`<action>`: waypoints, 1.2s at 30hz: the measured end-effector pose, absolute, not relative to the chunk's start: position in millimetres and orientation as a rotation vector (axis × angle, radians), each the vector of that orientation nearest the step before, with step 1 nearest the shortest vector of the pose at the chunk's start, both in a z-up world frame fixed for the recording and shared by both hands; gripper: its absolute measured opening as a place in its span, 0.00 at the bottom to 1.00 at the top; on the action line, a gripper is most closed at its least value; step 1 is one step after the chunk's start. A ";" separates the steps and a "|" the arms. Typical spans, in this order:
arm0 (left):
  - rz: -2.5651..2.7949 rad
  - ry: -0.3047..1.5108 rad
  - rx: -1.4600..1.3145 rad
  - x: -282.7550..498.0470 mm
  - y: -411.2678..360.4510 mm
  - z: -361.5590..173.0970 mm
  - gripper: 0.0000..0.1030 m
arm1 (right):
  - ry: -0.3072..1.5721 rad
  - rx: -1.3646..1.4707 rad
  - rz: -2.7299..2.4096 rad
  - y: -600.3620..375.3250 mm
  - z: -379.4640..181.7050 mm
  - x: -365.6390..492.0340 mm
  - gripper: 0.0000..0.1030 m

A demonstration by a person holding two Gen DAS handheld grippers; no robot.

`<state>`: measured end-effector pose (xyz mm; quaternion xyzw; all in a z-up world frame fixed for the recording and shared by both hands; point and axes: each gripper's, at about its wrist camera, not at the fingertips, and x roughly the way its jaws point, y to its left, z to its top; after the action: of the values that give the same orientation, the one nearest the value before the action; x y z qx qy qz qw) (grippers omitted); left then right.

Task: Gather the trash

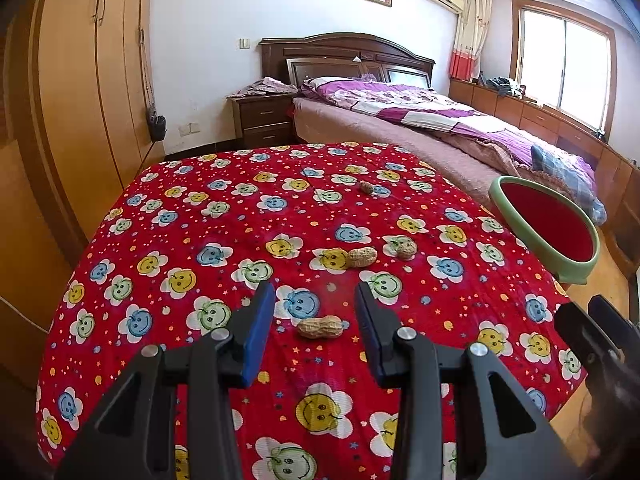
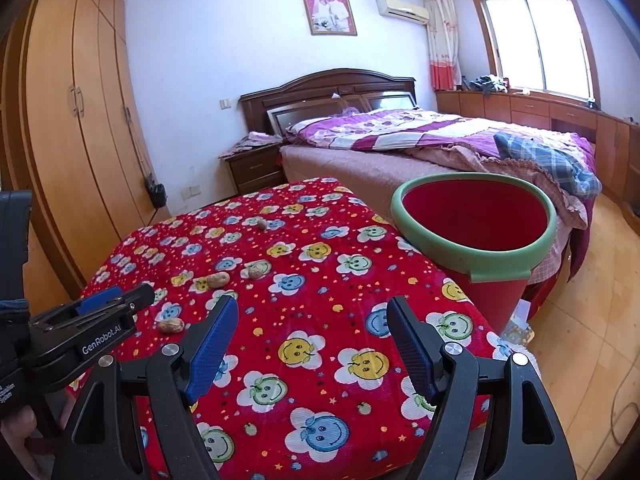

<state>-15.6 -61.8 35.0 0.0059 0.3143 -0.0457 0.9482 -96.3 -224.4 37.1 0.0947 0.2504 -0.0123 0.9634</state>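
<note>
Several peanut shells lie on the table's red smiley-flower cloth (image 1: 192, 208). My left gripper (image 1: 314, 292) hovers low over the cloth, open. The nearest peanut (image 1: 319, 327) lies flat between its blue pads, touching neither. Two more peanuts (image 1: 362, 258) (image 1: 406, 247) rest just ahead, and a fourth (image 1: 366, 187) lies farther back. A red bin with a green rim (image 1: 548, 224) stands off the table's right edge. My right gripper (image 2: 312, 308) is open over bare cloth (image 2: 320, 280), with the bin (image 2: 472, 224) ahead to its right. The left gripper (image 2: 120, 298) and the peanut (image 2: 172, 325) show at left.
A bed with purple bedding (image 2: 400, 132) stands behind the table and bin. A tall wooden wardrobe (image 1: 80, 100) lines the left wall, with a nightstand (image 1: 264, 116) beside the bed. Wooden floor (image 2: 580, 340) runs along the right. A hand (image 2: 16, 432) shows at the lower left.
</note>
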 end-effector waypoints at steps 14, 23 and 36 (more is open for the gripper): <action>-0.083 0.630 0.015 -16.5 -62.4 36.7 0.40 | 0.513 0.200 -0.025 -226.9 36.1 -94.8 0.75; -0.081 0.629 0.013 -16.6 -61.3 37.4 0.40 | 0.514 0.200 -0.025 -227.1 36.0 -94.7 0.75; -0.081 0.628 0.014 -16.2 -60.9 37.5 0.40 | 0.513 0.202 -0.026 -227.7 36.3 -94.8 0.75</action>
<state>-16.2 -60.9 37.5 0.0070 0.3087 -0.0398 0.9503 -94.8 -227.7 36.3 0.0995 0.2531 -0.0128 0.9622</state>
